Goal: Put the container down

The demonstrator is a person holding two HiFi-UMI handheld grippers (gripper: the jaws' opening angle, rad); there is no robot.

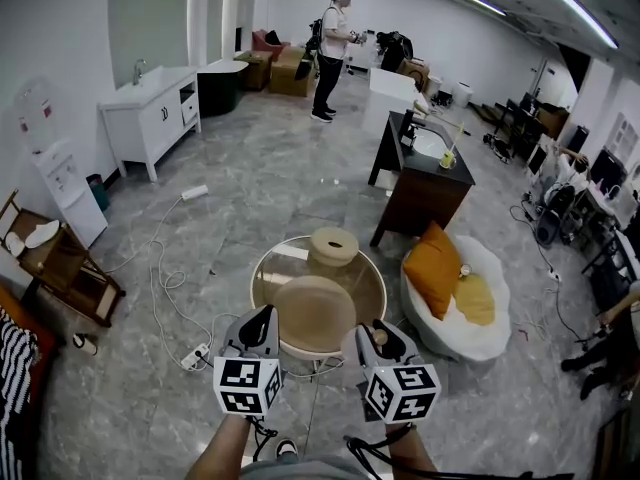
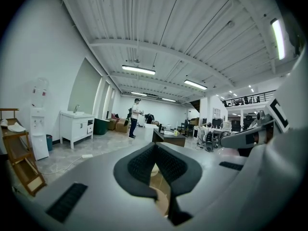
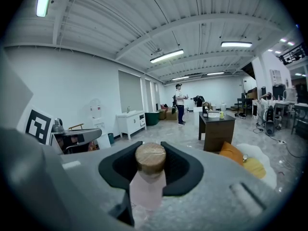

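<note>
Bottle [image 3: 144, 186], pink and wooden-capped, is pinched in my right tongs [image 3: 150, 157] near the round glass desk [image 1: 266, 286]; my left tongs [image 2: 155, 150] are pressed together, empty.

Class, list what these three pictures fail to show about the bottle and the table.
1. Base of the bottle: right gripper view, cut off by the body of the right gripper; head view shows only its top.
2. Contents of the bottle: right gripper view, blurred, too close.
3. Near rim of the table: head view, covered by the left gripper and the right one.
</note>
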